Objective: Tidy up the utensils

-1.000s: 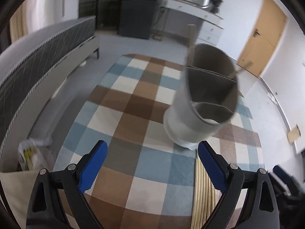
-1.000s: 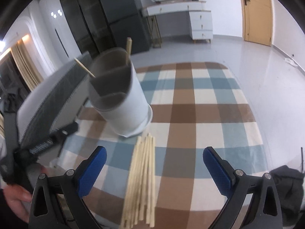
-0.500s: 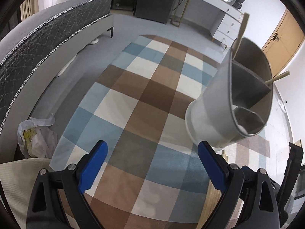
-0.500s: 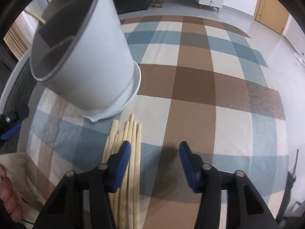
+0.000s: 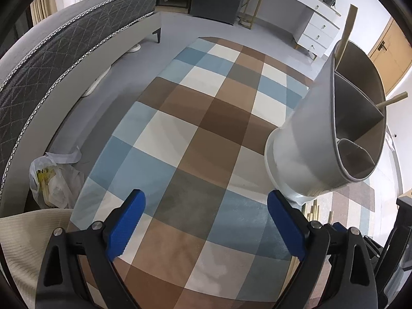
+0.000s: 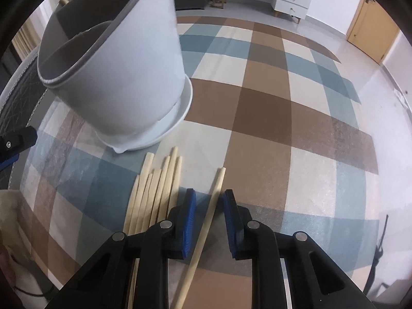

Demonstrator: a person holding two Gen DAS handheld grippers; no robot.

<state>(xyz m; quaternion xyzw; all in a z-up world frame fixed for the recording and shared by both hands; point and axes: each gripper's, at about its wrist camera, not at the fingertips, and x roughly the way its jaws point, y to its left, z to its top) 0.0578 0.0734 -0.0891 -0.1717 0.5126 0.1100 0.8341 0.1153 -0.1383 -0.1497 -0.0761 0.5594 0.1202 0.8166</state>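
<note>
Left claw (image 5: 206,220): spread wide, blue pads (image 5: 126,225) well apart, nothing between them, hovering over the checkered rug (image 5: 195,118) near its near edge. Off the rug's left edge: a crumpled plastic bag (image 5: 55,177) on the grey floor beside the bed (image 5: 51,59). Further right, toward the rug's right side: white divided utensil holder (image 6: 116,59) standing in its saucer, two wooden sticks (image 5: 347,29) poking above its rim. Just in front of the holder's base: a bundle of chopsticks (image 6: 154,193) lying side by side on the rug. Right of the bundle, slightly apart: a single chopstick (image 6: 208,216) running between the pads of the right claw (image 6: 208,200). Right claw narrowed around that chopstick, small gaps visible at both sides, so not clamped.
</note>
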